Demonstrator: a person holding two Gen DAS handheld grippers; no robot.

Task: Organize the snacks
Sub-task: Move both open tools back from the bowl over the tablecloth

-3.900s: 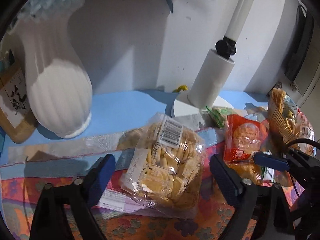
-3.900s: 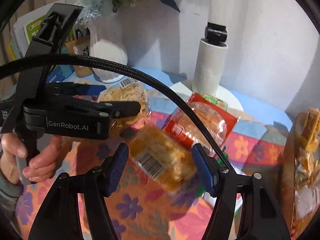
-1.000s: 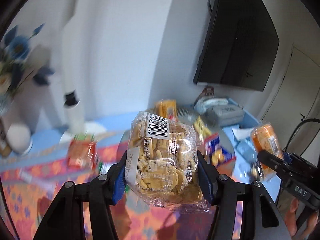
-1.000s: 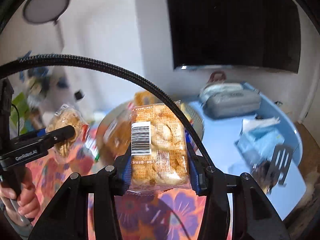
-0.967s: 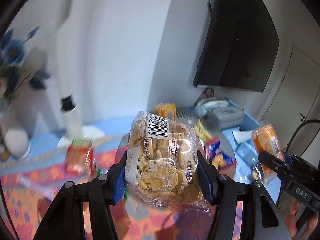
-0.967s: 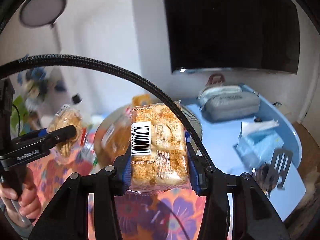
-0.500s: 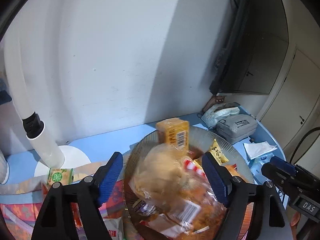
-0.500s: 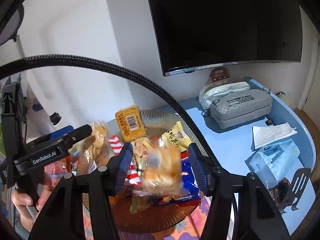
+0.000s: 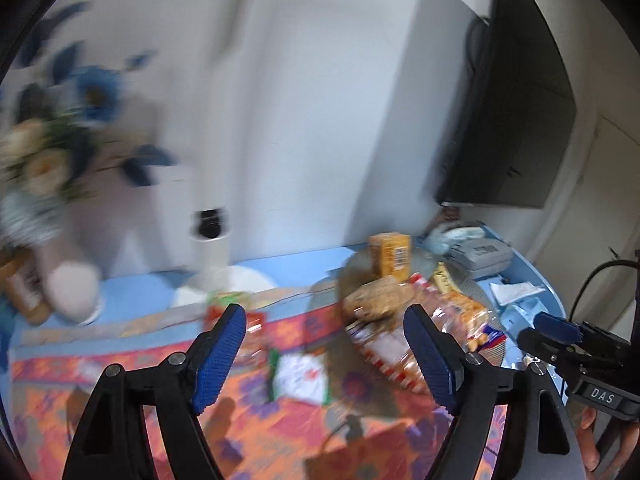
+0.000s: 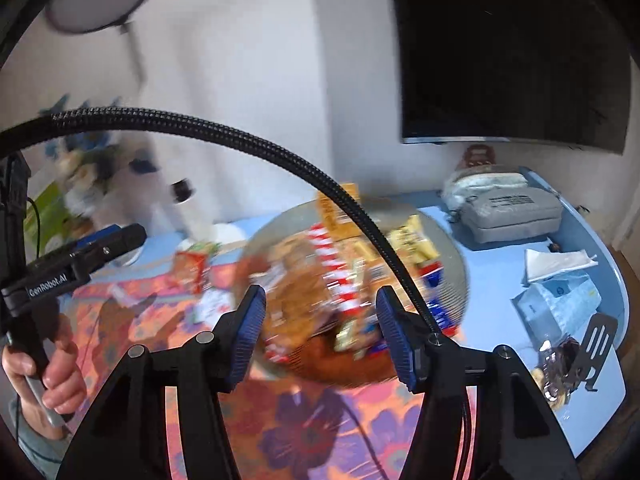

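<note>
Both your claws are empty right now. Your left claw (image 9: 324, 356) has its blue pads spread wide with nothing between them, just the flowery cloth (image 9: 256, 412) showing through the gap. Your right claw (image 10: 320, 334) is parted too, narrower than the left, also gripping nothing. Both have just been opening, and no pack sits between the pads of either one.

The snacks (image 10: 340, 268) are piled in the round glass bowl (image 10: 452, 252), which sits where the cloth meets the bare blue desk (image 10: 500, 264). In that heap you can make out a yellow box (image 9: 390, 254) standing upright at the back, red-and-white striped wrappers, a pale yellow pack and something blue near the right edge. It's all pretty smeared, so I can't tell the packs apart much beyond that.

A few snacks aren't in the bowl: an orange-red pack (image 10: 190, 266) lies on the cloth left of the bowl, with a green-topped one just behind it and some white packs (image 9: 304, 372) closer to you.

Left of all that there's a white lamp base (image 9: 224, 280) and a white vase (image 9: 72, 288) with blue flowers, both blurry. On the right side of the desk sit a grey pouch (image 10: 516, 210), a tissue pack (image 10: 560, 300) and a dark wall screen (image 10: 512, 48) above them. Your left hand (image 10: 48, 368) shows in the right view, wrapped round its handle.
</note>
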